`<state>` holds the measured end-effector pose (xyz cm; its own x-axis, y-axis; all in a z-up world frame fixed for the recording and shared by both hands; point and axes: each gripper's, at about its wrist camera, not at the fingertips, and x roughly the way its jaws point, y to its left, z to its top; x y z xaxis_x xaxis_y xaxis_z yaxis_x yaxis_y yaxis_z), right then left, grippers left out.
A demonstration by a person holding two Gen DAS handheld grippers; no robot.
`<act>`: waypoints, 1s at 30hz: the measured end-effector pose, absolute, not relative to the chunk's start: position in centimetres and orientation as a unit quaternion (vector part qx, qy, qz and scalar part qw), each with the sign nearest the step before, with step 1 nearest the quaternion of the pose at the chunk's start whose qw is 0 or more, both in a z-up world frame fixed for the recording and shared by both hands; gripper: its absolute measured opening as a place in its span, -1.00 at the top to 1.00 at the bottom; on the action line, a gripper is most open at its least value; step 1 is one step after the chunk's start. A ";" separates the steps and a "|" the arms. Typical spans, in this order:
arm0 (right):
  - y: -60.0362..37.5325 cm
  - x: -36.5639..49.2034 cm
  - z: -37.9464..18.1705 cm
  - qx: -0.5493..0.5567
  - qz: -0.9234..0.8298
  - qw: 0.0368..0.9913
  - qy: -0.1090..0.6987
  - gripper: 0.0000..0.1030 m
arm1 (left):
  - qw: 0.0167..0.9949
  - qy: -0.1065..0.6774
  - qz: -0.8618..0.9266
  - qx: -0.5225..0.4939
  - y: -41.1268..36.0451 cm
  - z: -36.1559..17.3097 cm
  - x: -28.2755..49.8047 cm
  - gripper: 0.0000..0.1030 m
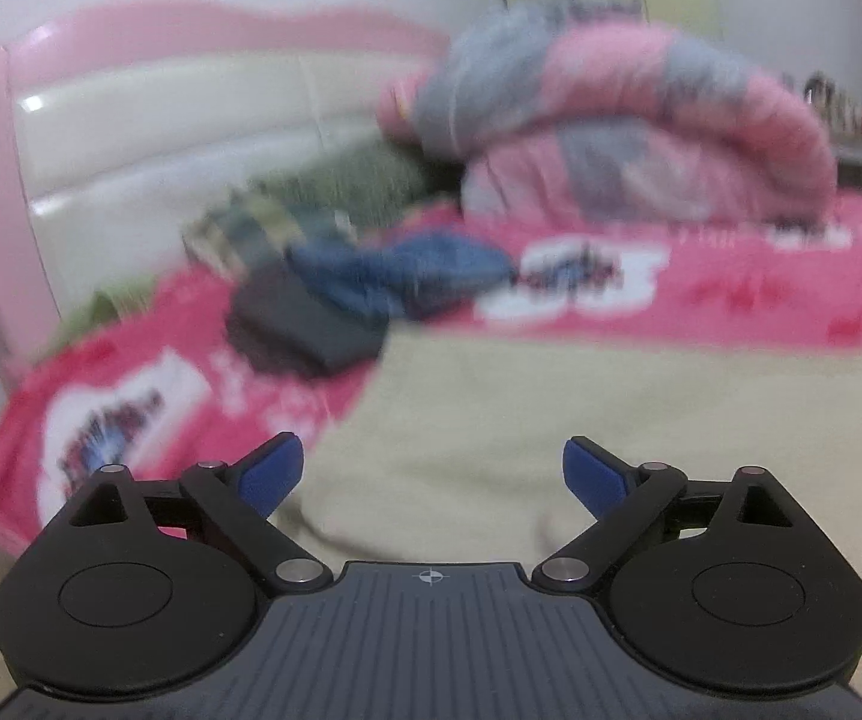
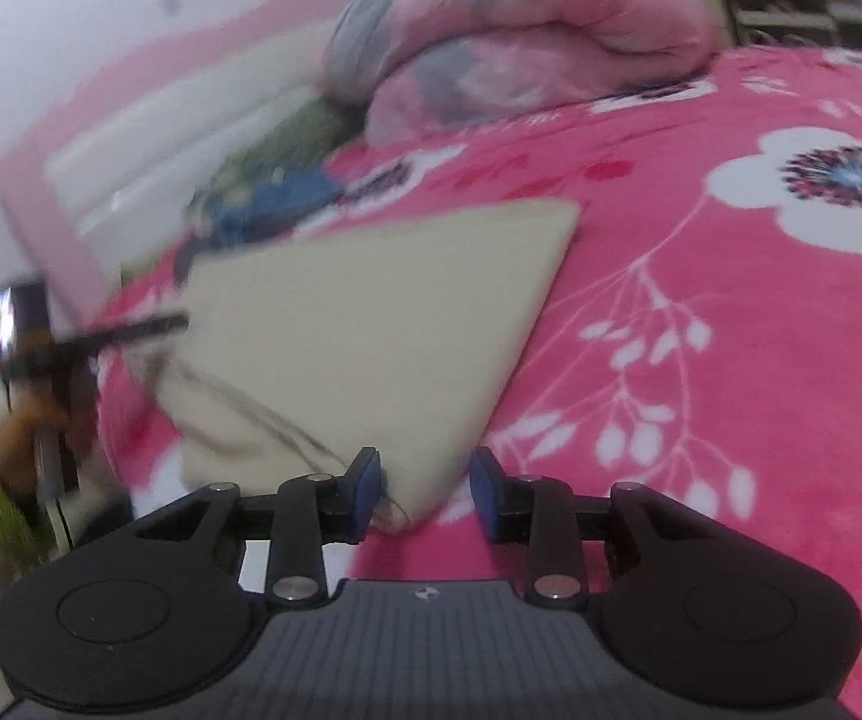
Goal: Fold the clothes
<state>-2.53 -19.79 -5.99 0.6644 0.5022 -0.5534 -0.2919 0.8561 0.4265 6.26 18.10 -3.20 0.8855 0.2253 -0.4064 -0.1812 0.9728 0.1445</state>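
Both grippers, left [image 1: 433, 474] and right [image 2: 425, 495], hang with fingers spread, gripping nothing. The right one straddles the cream cloth's [image 2: 371, 324] near corner; pinching too deep could catch the pink blanket [image 2: 701, 312] too.

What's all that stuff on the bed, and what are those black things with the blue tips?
Cream garment: one, cream, flat on the bedspread nearest the cameras.
Bedspread: one, pink with white flowers, covering the bed.
Rolled quilt: one, pink and grey, far end of the bed.
Dark folded garment: one, near the headboard.
Blue garment: one, crumpled beside it.
Headboard: one, pink and white.
Left gripper: black, blue fingers wide apart, over the cream garment.
Right gripper: black, open around its corner.
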 end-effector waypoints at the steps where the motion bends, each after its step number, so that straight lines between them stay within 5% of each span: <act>1: -20.4 -2.6 -5.9 0.171 0.216 0.898 0.344 0.22 | 0.973 0.204 0.095 0.051 17.5 -2.3 5.9 -0.90; 11: -22.3 -0.3 -8.5 0.319 0.223 0.829 0.401 0.16 | 0.948 0.265 -0.152 0.091 2.0 0.1 9.6 -0.95; 14: -22.3 -0.3 -8.8 0.333 0.234 0.821 0.401 0.21 | 0.927 0.298 -0.188 0.126 -3.0 -1.7 12.4 -0.84; 17: -22.6 -0.3 -9.0 0.347 0.248 0.811 0.401 0.26 | 0.911 0.334 -0.197 0.141 -5.6 -2.8 14.4 -0.51; 30: -23.2 0.5 -10.4 0.379 0.272 0.797 0.383 0.31 | 0.870 0.426 -0.150 0.196 -11.1 -6.6 18.4 -0.36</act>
